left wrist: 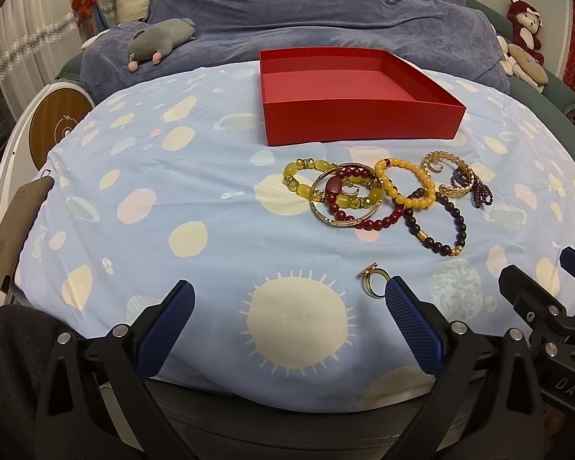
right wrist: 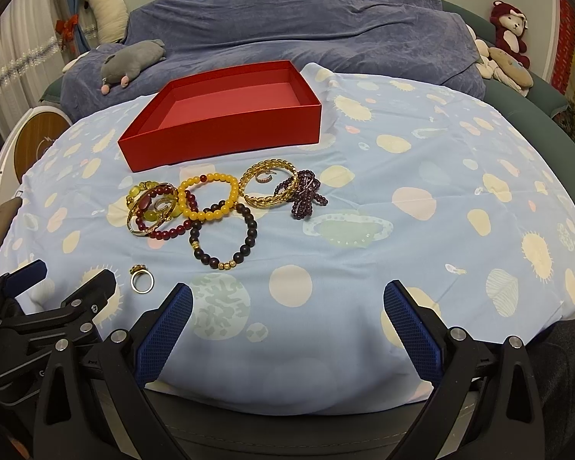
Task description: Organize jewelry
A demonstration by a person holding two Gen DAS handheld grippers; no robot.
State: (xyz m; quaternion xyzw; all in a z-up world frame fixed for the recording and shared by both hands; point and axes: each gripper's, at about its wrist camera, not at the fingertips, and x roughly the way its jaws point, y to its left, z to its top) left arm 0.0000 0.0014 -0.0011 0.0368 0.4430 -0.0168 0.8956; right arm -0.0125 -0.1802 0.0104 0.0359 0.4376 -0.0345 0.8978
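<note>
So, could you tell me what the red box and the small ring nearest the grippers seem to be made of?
Red box: likely matte cardboard, judging by its thin, straight walls and lack of shine. Ring: looks like polished gold-toned metal with a glinting band; its ornate top is too small to identify.

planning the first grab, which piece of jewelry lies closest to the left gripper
The gold ring, lying alone just off the left gripper, apart from the tangled bracelets farther back.

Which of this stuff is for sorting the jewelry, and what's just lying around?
For the job: red box, gold ring, yellow bead bracelet, black bead bracelet, gold bangle, purple beads.

Lying about: grey plush toy, red teddy bear, blue blanket.
</note>
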